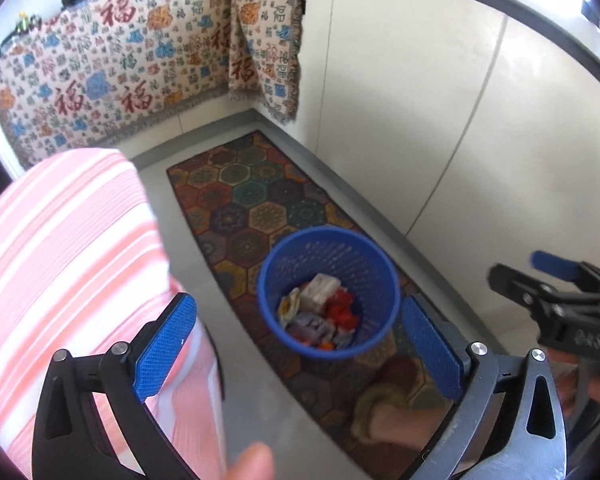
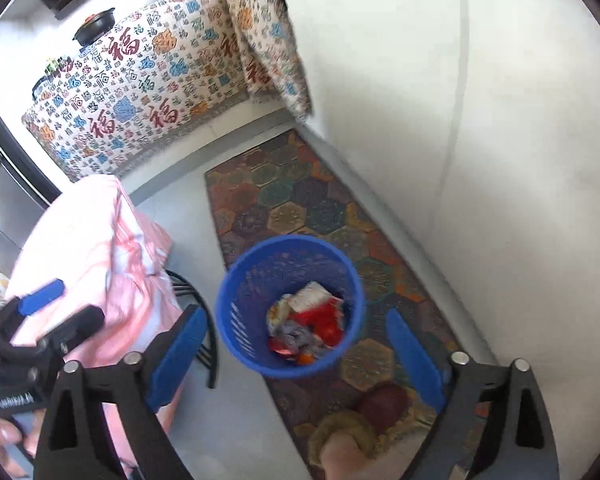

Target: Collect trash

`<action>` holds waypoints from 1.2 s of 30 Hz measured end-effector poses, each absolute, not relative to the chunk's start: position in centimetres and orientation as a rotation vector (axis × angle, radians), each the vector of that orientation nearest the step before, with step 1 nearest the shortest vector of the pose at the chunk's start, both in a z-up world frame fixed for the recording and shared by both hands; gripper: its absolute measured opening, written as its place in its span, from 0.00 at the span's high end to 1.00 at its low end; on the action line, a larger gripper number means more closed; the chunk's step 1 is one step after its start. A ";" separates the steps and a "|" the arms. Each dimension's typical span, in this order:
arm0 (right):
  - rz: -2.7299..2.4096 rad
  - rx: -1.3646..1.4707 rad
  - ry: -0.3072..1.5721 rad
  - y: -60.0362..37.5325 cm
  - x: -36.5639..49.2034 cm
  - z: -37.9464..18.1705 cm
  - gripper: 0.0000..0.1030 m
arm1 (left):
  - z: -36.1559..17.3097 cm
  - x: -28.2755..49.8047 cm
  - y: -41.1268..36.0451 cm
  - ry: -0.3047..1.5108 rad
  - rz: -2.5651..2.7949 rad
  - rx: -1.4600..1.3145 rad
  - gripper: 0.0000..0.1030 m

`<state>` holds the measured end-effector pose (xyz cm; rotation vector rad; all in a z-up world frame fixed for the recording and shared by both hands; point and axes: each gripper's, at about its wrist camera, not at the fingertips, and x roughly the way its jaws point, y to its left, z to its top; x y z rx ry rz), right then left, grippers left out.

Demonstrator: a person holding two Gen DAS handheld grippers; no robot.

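A blue mesh bin (image 1: 278, 268) (image 2: 236, 300) stands on a patterned rug. Crumpled trash (image 1: 320, 308) (image 2: 308, 320) lies in its bottom: white, red and greyish wrappers. My left gripper (image 1: 298, 304) hangs above the bin, pointing down into it, jaws wide open with nothing between the blue pads. My right gripper (image 2: 296, 316) hovers over the same bin, equally open and holding nothing. In the left wrist view the right gripper (image 1: 516, 268) shows at the right edge; in the right wrist view the left gripper (image 2: 72, 304) shows at the lower left.
The hexagon-patterned rug (image 1: 252, 184) (image 2: 300, 184) runs along a white wall on the right. A table under a pink striped cloth (image 1: 60, 240) (image 2: 80, 220) stands left of the bin. A person's slippered foot (image 1: 392, 404) (image 2: 356, 424) rests on the rug near the bin. A patterned cloth (image 1: 100, 80) hangs behind.
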<state>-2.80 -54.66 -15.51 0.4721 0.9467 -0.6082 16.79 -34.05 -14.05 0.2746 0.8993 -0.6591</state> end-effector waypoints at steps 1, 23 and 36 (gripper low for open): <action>-0.627 0.450 0.933 -53.4 -3.6 -14.8 0.00 | -13.8 16.2 -33.5 0.899 -0.653 0.278 0.00; -0.630 0.309 0.904 -43.0 -8.3 -7.8 0.00 | -9.7 12.2 -28.9 0.876 -0.602 0.300 0.01; -0.639 0.304 0.930 -42.1 -8.2 -7.4 0.00 | -9.4 12.2 -28.7 0.872 -0.599 0.282 0.01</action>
